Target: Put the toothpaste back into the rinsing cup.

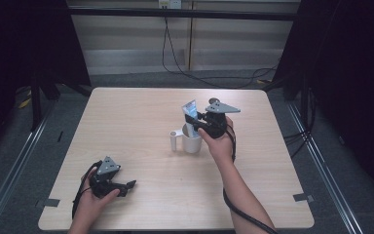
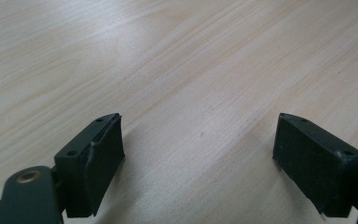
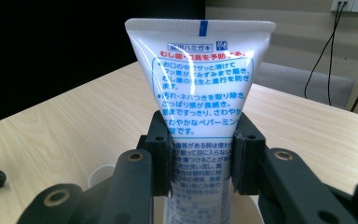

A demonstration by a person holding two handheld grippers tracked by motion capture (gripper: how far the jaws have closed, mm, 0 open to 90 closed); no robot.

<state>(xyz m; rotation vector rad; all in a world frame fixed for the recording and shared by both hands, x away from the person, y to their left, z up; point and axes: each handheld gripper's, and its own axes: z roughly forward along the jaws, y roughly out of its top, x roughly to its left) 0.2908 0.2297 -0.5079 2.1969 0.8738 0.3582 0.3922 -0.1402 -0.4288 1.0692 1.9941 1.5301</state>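
Toothpaste tube (image 3: 200, 93) and white cup (image 1: 192, 141) are the things in hand, but the wooden table (image 1: 141, 112) is the largest, pale and bare around them. The cup stands near the table's middle, its handle (image 1: 175, 140) pointing left in the high view. The tube stands upright with its flat crimped end up and its lower end down inside the cup. The right gripper (image 3: 201, 161) clamps the tube at mid-height, jaws pressed against both of its sides. The left gripper (image 1: 126, 185) rests low over the table's near left part, well apart from the cup, its jaws wide apart with only bare wood between them.
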